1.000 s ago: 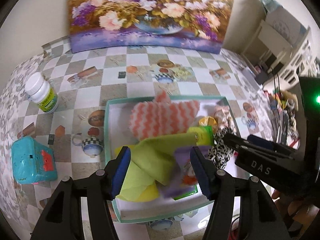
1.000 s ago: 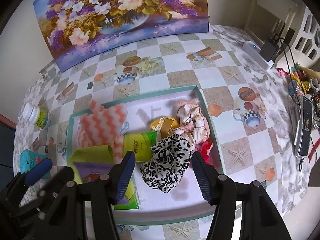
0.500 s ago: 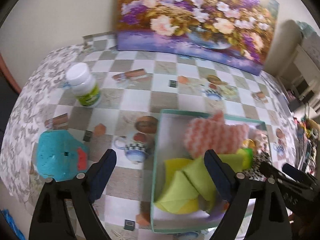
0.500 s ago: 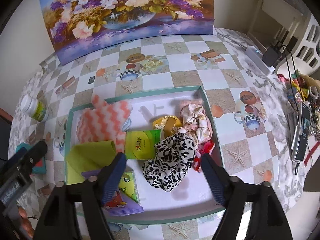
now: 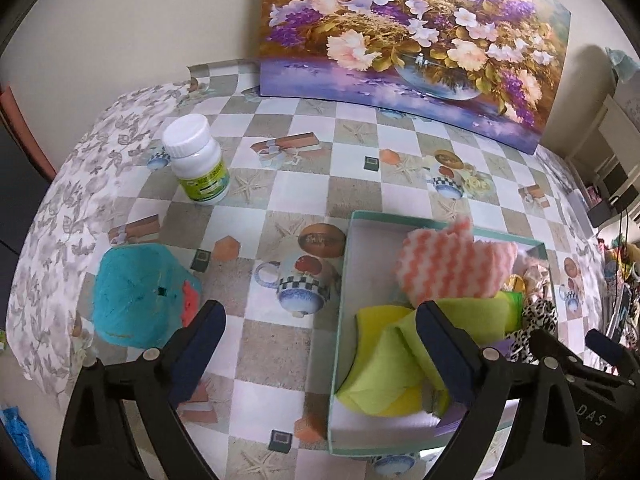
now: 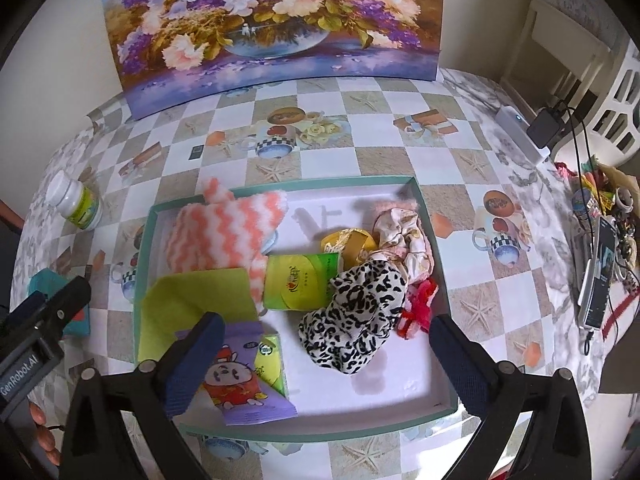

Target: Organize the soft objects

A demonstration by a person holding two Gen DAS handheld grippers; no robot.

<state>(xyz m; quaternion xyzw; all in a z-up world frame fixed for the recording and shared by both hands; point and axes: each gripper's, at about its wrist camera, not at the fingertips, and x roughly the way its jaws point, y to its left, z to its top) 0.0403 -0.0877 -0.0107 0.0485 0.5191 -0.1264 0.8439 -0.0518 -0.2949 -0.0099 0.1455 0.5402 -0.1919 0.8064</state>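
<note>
Soft cloths sit heaped in the teal box (image 6: pixel 424 200) near the table's front edge; the left gripper (image 5: pixel 320 354), earlier straddling the green cloth (image 5: pixel 384 364), now hangs over the box's left wall, jaws opening, empty; the right gripper (image 6: pixel 326 360), also opening, empty, hovers above the leopard cloth (image 6: pixel 356 320); bare checkered tablecloth (image 5: pixel 280 196) lies behind and left.

Teal-rimmed box (image 6: pixel 424 204): orange-white zigzag cloth (image 6: pixel 224 236), lime cloth (image 6: pixel 192 300), leopard-print scrunchie (image 6: pixel 360 312), purple packet (image 6: pixel 240 376).
</note>
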